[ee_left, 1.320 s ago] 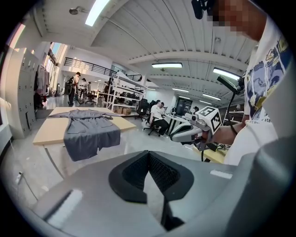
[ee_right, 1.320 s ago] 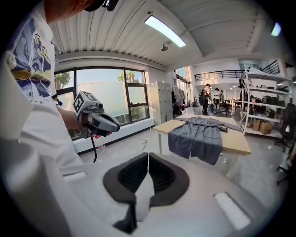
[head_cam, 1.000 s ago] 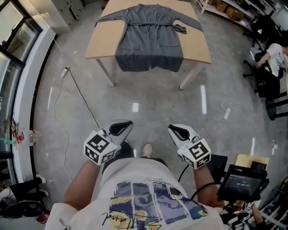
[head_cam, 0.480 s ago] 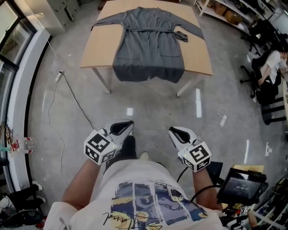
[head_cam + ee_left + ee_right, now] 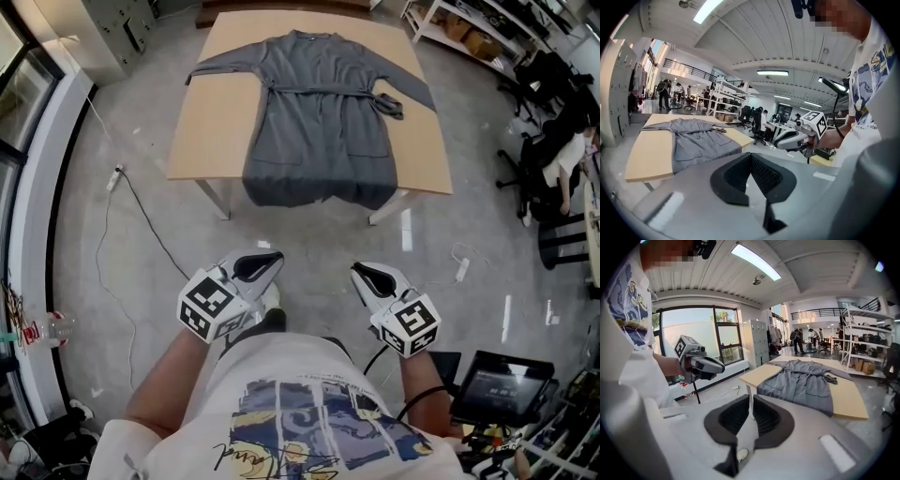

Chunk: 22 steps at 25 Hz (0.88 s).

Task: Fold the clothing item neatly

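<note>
Head view: overhead, facing steeply down; left hand-held gripper (image 5: pixel 255 266) and right hand-held gripper (image 5: pixel 375 277) near, surface (image 5: pixel 220 122) well ahead of them. Left and right gripper views: low, looking along own jaws, each catching the other hand-held gripper beside. Shared by all: surface, robe (image 5: pixel 319 131).

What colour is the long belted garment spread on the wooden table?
Plain grey, no pattern. The long belted garment shows best in the head view.
</note>
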Each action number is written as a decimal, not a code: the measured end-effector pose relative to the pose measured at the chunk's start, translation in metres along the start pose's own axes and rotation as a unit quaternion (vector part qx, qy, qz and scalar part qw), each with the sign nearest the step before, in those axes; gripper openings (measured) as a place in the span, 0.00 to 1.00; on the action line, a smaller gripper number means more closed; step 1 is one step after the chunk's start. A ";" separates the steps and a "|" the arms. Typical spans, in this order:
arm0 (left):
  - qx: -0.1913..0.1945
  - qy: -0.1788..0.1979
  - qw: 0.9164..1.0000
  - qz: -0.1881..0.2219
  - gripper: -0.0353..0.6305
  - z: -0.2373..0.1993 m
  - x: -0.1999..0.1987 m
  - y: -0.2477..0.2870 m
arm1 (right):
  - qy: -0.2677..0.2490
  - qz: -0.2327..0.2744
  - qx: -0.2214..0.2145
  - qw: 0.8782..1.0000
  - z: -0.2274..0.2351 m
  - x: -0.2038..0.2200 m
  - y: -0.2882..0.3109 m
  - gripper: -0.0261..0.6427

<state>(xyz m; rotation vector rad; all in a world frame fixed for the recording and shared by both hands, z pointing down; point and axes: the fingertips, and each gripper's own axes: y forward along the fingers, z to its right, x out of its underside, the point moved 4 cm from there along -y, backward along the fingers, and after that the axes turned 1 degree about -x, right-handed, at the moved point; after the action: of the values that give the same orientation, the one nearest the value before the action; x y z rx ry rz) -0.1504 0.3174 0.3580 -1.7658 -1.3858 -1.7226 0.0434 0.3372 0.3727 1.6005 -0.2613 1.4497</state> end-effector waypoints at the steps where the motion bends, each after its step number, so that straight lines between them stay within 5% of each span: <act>1: 0.000 -0.002 1.000 0.001 0.06 -0.010 -0.002 0.000 | -0.001 -0.001 0.000 1.000 0.002 -0.005 0.009 0.06; 14: 0.007 -0.019 1.000 -0.014 0.06 -0.074 -0.009 0.029 | 0.005 -0.010 0.002 1.000 0.053 -0.034 0.056 0.06; 22: -0.028 -0.030 0.999 -0.015 0.06 -0.096 -0.044 0.078 | -0.008 0.000 -0.033 0.999 0.123 -0.056 0.074 0.06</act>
<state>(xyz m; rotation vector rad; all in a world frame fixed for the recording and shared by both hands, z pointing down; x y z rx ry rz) -0.1379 0.1872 0.3716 -1.8501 -1.4090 -1.7522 0.0589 0.1834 0.3752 1.5597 -0.3142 1.4154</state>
